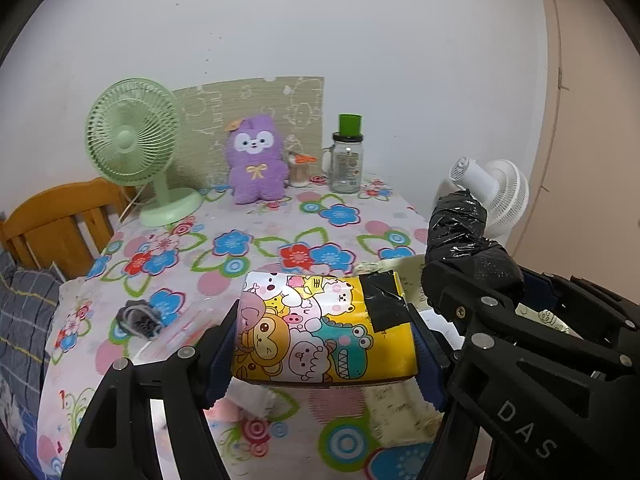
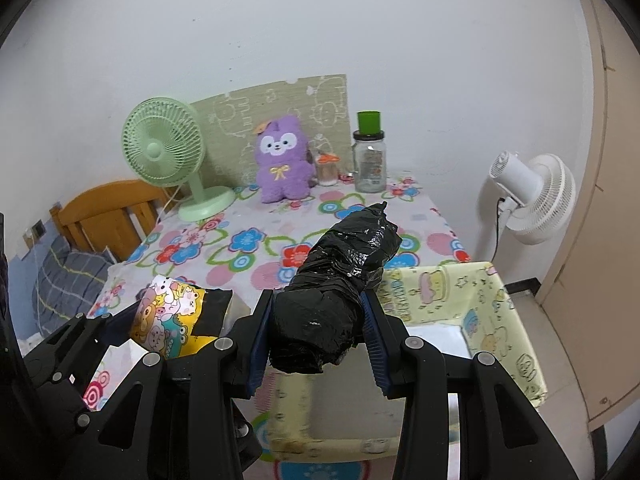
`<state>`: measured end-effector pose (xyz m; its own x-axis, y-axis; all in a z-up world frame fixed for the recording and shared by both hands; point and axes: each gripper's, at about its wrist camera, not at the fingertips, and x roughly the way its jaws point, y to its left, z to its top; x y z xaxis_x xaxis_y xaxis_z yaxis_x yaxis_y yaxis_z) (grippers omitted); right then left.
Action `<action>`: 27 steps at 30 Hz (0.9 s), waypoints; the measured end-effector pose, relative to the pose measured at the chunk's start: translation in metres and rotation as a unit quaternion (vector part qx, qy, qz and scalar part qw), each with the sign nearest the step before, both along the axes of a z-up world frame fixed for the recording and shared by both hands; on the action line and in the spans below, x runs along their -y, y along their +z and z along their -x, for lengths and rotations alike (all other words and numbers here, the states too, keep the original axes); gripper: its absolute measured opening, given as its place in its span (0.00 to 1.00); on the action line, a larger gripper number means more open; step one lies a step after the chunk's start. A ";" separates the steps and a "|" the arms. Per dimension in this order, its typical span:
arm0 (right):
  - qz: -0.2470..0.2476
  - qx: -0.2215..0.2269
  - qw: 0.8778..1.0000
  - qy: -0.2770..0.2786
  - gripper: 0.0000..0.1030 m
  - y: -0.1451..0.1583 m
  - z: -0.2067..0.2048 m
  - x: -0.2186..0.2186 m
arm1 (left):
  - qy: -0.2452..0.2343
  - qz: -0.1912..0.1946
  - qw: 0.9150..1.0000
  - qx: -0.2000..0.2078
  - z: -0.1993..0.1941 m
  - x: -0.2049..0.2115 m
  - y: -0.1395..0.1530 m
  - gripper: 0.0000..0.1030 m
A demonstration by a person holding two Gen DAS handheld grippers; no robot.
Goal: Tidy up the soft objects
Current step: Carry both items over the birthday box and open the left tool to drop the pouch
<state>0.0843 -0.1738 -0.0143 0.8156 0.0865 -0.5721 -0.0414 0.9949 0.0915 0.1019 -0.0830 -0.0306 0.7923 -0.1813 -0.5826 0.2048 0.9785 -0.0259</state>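
The left claw [image 1: 324,344] squeezes a soft yellow roll [image 1: 320,332] with cartoon animals on it. Its two blue pads press on the roll's two ends, and a piece of black tape sits on the end near the right pad. The roll is up off the tabletop [image 1: 248,248], which has a flowery cloth on it.

The right claw [image 2: 316,340] squeezes a black plastic bundle [image 2: 340,280]. The bundle is long and lumpy, and its far end sticks out past the claw tips. Just under and to the right of this claw is a pale yellow box [image 2: 500,308] with little drawings on its sides. Its top is open. The left claw with its roll is close by on the left side of the right claw.

Far ahead of both claws, by the wall, a purple plush toy [image 1: 256,160] sits up. A green fan [image 1: 132,136] stands to its left and a glass jar [image 1: 347,160] with a green lid to its right. A small dark fluffy thing [image 1: 138,318] lies on the cloth just left of the left claw. A white fan [image 2: 532,196] stands past the tabletop on the right.
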 end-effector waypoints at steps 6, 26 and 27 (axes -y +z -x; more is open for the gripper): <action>-0.003 0.001 1.000 -0.017 0.44 -0.002 -0.003 0.023 | -0.021 -0.006 1.000 -0.001 -0.008 0.026 -0.001 0.73; -0.011 -0.022 0.996 -0.083 0.44 -0.021 -0.021 0.092 | -0.097 -0.037 0.994 -0.031 -0.037 0.105 -0.022 0.75; -0.011 -0.023 0.996 -0.084 0.44 -0.023 -0.021 0.094 | -0.099 -0.039 0.994 -0.033 -0.038 0.107 -0.024 0.75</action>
<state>0.1056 -0.2673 -0.0369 0.7923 -0.0356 -0.6091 0.1303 0.9851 0.1119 0.1401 -0.1897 -0.0544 0.7054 -0.2818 -0.6504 0.3934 0.9189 0.0285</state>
